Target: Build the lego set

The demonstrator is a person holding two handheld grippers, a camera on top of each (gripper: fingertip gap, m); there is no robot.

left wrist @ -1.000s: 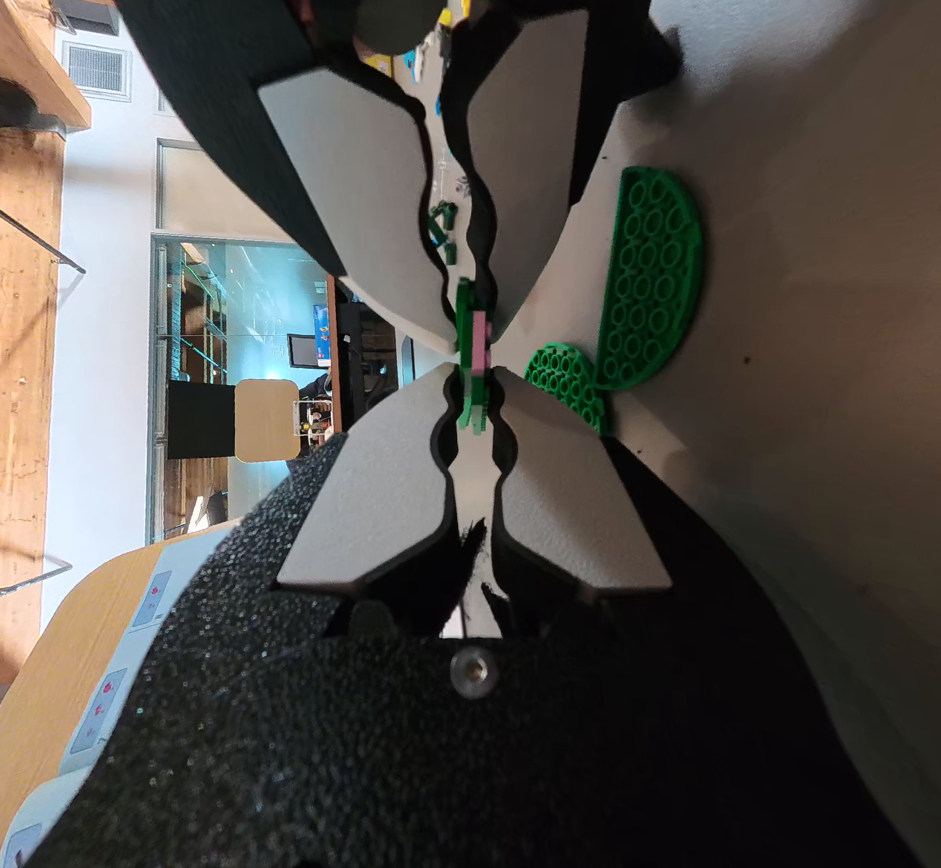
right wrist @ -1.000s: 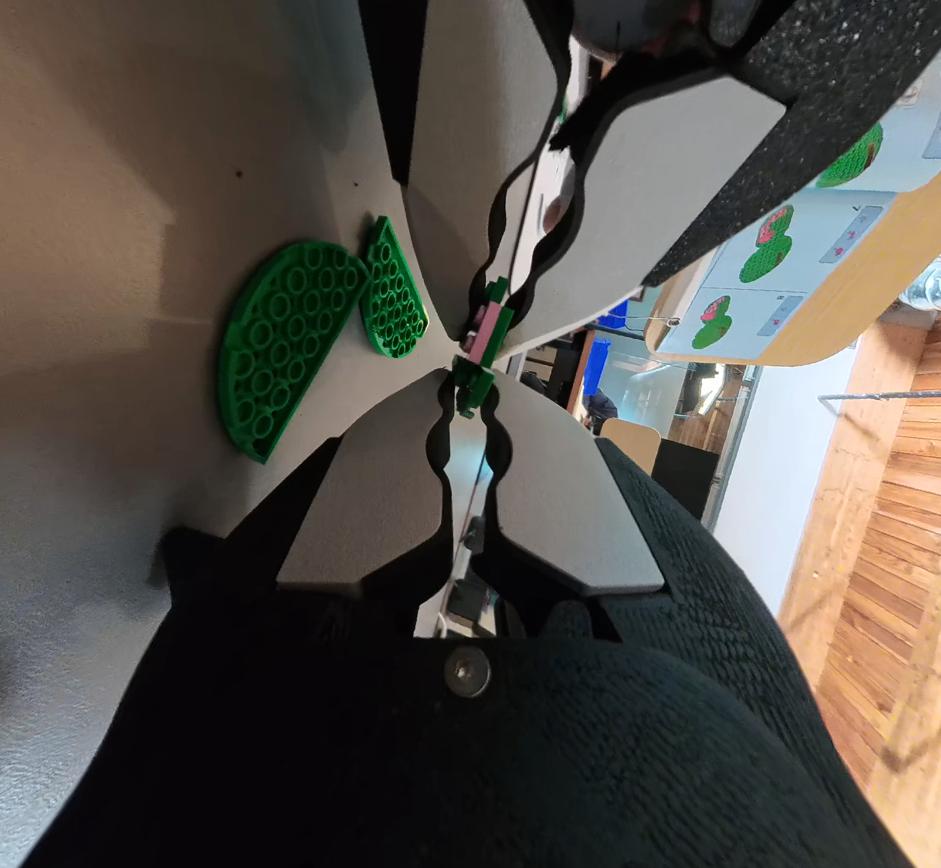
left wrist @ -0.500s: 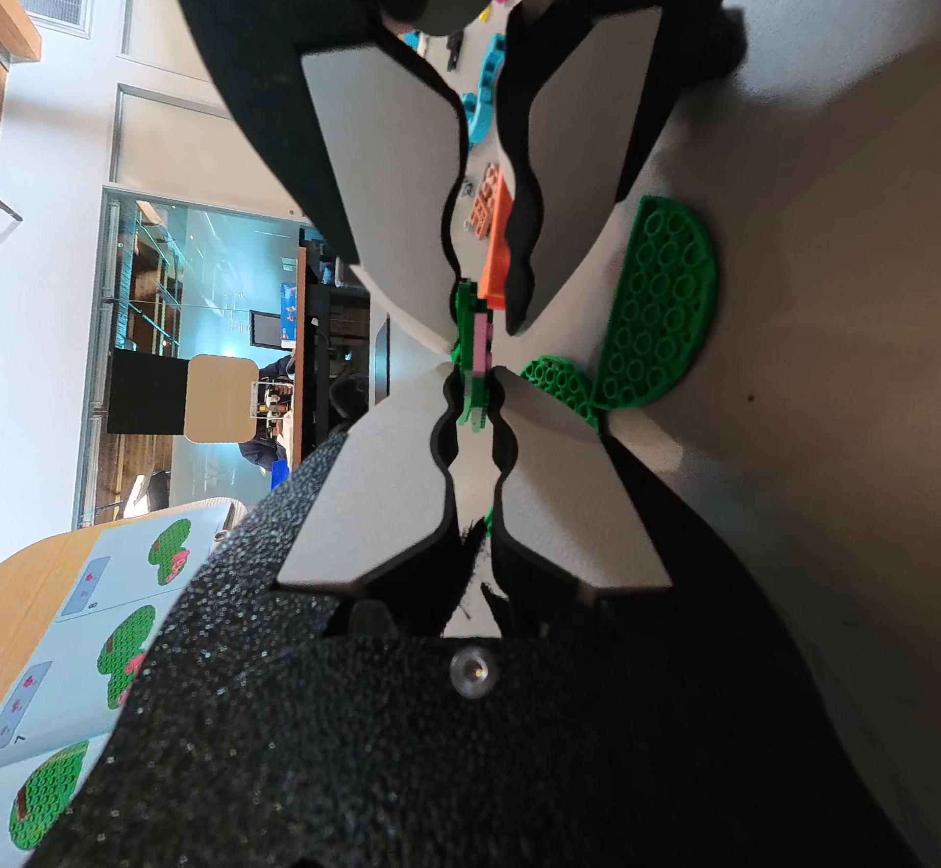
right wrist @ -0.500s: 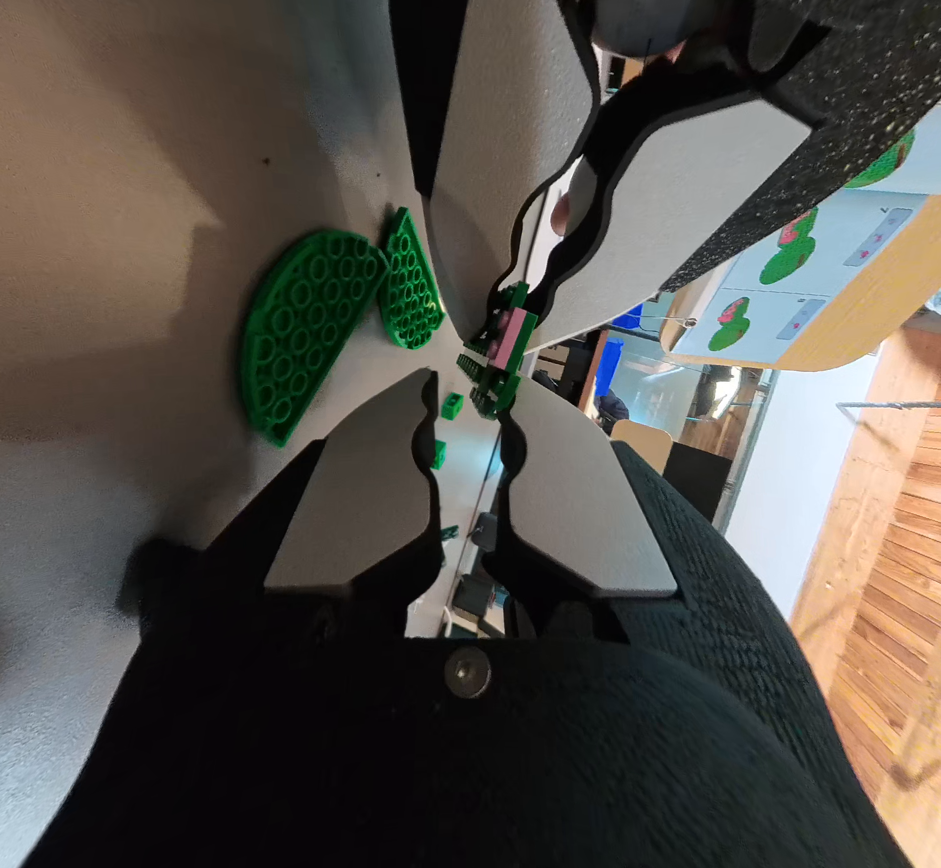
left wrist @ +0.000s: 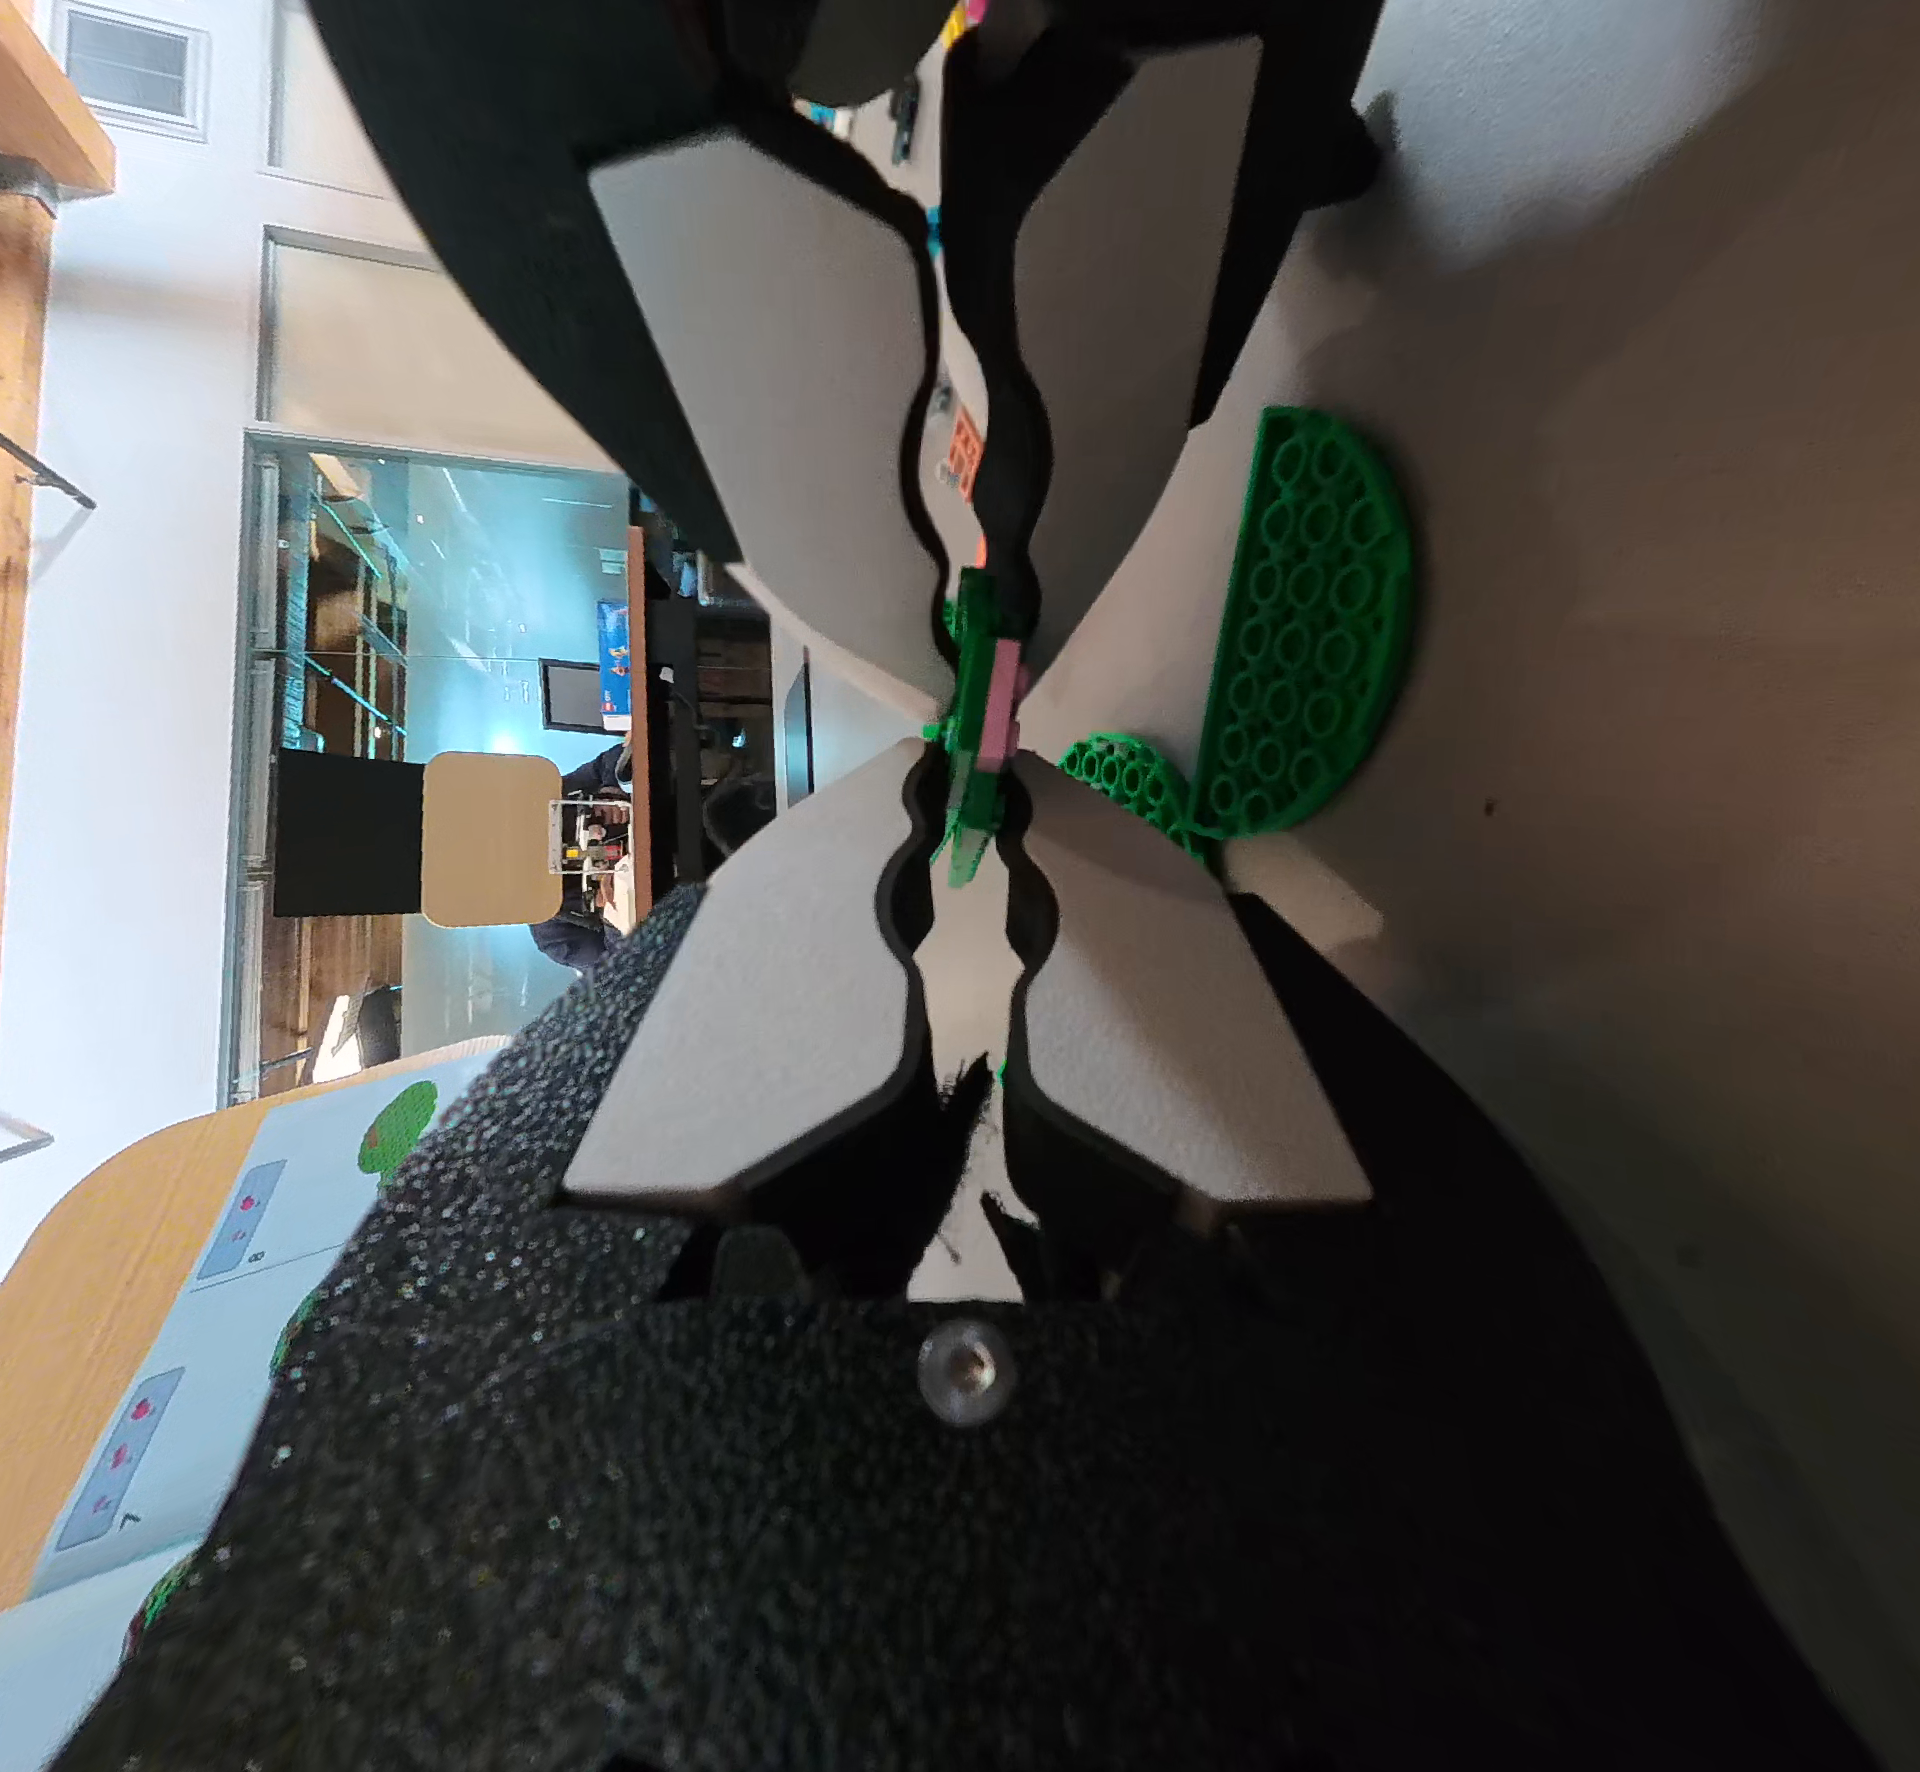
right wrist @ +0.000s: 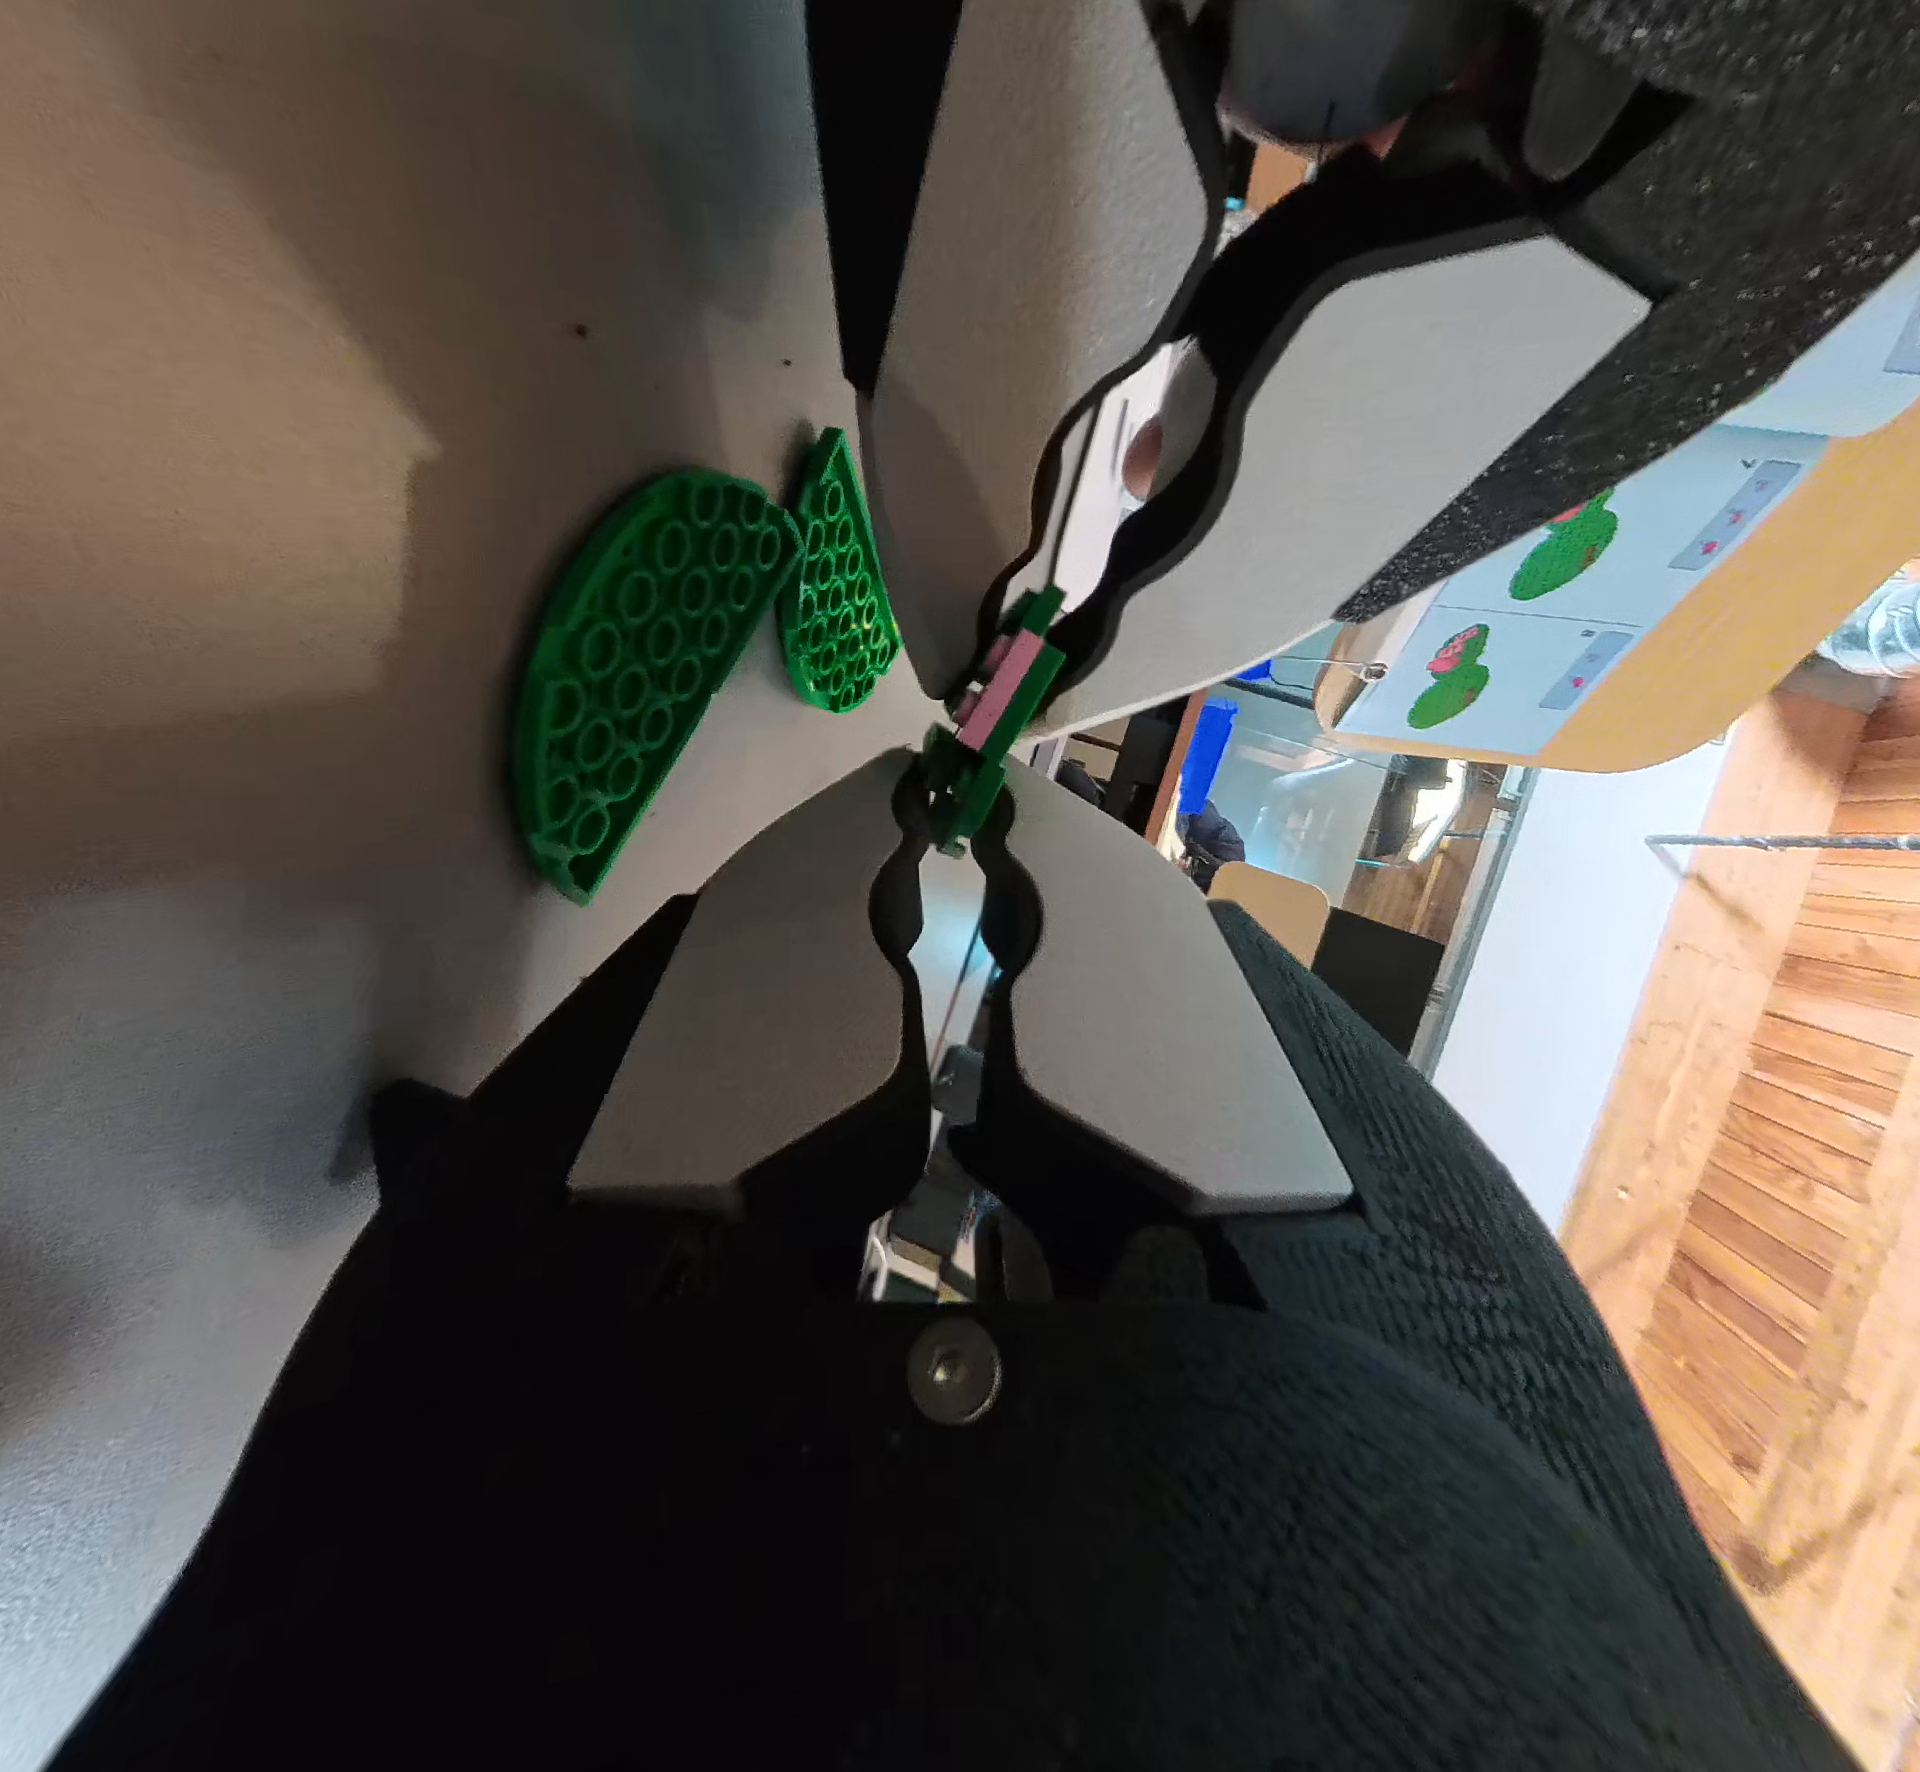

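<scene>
The left gripper (left wrist: pixel 971 792) and right gripper (right wrist: pixel 951 787) meet tip to tip, each clamped on one end of a small green-and-pink lego assembly (left wrist: pixel 985 704) held above the white table (left wrist: pixel 1662 579); its studs are hidden between the pads. Half a second ago the right jaws stood apart; now they pinch. Two green half-round plates (right wrist: pixel 634 673) lie underside-up just beside, with bare table beyond. The instruction booklet (right wrist: pixel 1558 600) is partly hidden by the left gripper.

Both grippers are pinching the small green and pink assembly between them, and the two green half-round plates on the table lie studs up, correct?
Not quite: the two green half-round plates lie underside up, hollow tubes showing in the right wrist view. Both the left gripper and right gripper do pinch the green and pink assembly.
</scene>
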